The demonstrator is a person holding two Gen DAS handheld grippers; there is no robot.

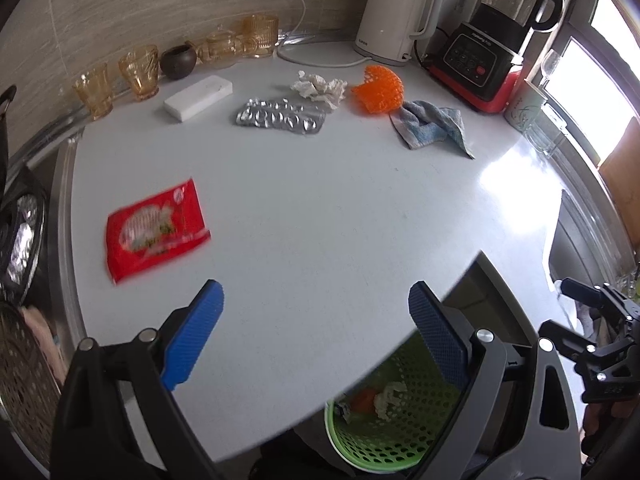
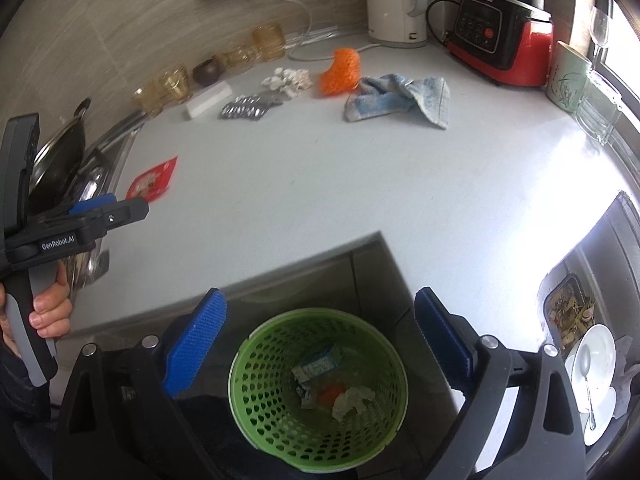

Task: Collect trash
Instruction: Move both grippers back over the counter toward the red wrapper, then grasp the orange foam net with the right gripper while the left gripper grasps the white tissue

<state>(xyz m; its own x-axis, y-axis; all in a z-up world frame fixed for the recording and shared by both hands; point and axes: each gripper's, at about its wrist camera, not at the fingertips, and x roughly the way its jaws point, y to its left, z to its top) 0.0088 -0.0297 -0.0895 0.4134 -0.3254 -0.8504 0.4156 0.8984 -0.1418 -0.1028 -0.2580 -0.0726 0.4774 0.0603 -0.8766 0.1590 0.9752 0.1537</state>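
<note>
The green perforated plastic waste basket (image 2: pixel 318 390) sits at the lower centre of the right wrist view, below the countertop edge. Inside lie a small blue-and-white carton (image 2: pixel 318 366), an orange scrap (image 2: pixel 330 394) and a crumpled white tissue (image 2: pixel 352 400).

The right gripper (image 2: pixel 320 336) hangs above the basket with its blue ribbed pads spread wide; nothing is between them. The left gripper (image 1: pixel 316 316) is likewise released and empty, over the near edge of the white countertop (image 1: pixel 320 208); a hand (image 2: pixel 50 308) grips its handle at the left edge of the right wrist view.

Trash on the countertop:
- Red printed foil snack wrapper (image 1: pixel 156 228), centre left, lying flat.
- Silver blister pack (image 1: pixel 280 116), upper centre.
- Crumpled white paper wad (image 1: pixel 320 88), just behind the blister pack.
- Orange plastic mesh piece (image 1: pixel 378 90), right of the wad, touching a crumpled blue-and-white cloth (image 1: pixel 432 128).

Along the back wall stand amber glass cups (image 1: pixel 138 74), a white rectangular block (image 1: pixel 198 98), a white electric kettle (image 1: pixel 396 16) and a red-and-black blender (image 1: pixel 492 52).
</note>
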